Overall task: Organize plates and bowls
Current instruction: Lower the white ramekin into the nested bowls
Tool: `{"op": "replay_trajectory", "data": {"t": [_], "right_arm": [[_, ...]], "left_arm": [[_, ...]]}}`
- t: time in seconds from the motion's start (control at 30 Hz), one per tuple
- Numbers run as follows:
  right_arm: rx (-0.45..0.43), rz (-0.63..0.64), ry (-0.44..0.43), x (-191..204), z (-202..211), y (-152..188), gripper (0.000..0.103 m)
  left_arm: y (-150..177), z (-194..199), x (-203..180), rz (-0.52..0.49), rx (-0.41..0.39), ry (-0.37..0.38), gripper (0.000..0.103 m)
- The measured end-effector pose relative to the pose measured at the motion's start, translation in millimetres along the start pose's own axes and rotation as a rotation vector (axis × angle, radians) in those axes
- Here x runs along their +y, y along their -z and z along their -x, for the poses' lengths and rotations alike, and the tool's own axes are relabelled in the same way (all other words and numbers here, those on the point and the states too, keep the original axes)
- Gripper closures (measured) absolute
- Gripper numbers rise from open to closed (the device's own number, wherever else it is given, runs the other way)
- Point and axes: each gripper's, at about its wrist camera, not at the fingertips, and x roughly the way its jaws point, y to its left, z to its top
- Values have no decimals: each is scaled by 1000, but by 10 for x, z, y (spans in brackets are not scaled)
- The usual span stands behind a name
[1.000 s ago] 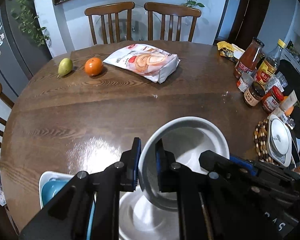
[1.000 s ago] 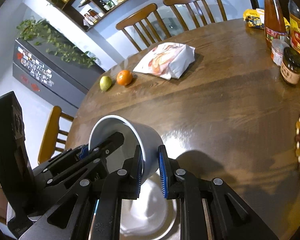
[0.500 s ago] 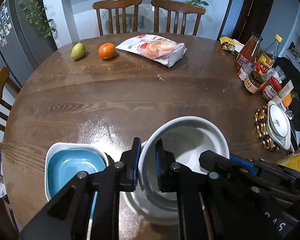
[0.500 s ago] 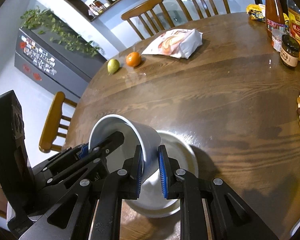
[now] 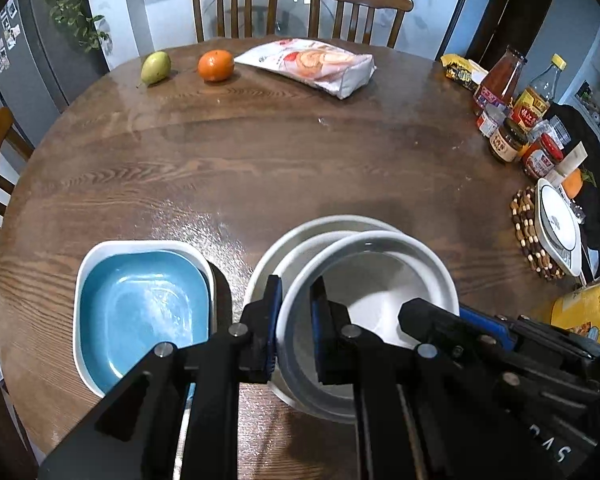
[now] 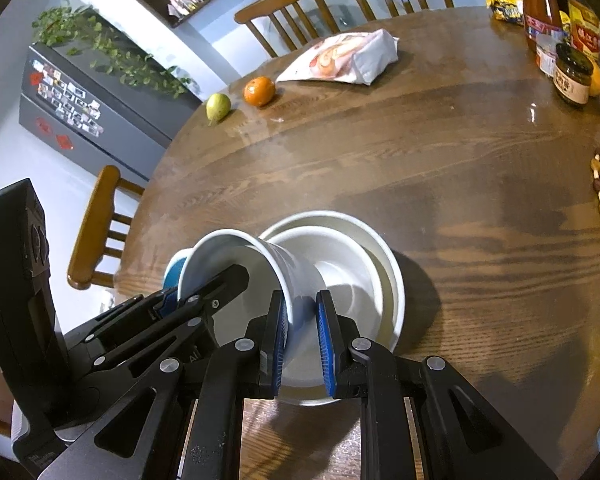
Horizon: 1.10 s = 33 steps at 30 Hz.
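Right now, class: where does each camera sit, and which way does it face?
Left wrist: on the left hand-held gripper, looking down at its held deep white bowl; the right hand-held gripper shows.
Right wrist: on the right hand-held gripper, same bowl; the left hand-held gripper shows.
Shared: bowl, round wooden table.

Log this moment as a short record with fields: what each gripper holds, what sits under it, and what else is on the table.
held item: white bowl, tilted
left gripper: shut on the bowl's rim, one finger inside, one outside
right gripper: shut on the opposite rim of the same bowl
below the bowl: stacked white bowls on the wooden table
beside the stack: blue square dish nested in a white one
far edge: pear, orange, snack bag
right edge: jars and sauce bottles
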Motion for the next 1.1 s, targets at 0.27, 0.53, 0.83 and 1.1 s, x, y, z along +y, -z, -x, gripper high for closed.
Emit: {"op": "replay_trajectory", "data": {"t": [0.27,0.53,0.83,1.1], "right_arm": [[31,-25,25,-101,-113,55,84],[55,-45,36,-177,-212,76,84],[64,-47,41,-197,-218,75,84],[56,-42,43,-179,-194,61,84]], "left_arm": [[52,-168,-4,1,48,21,93],[82,-301,-11,0,85,28,93],[79,-326,-17,-5,90,29,93],[71,-332,-22,1,95,35,93]]}}
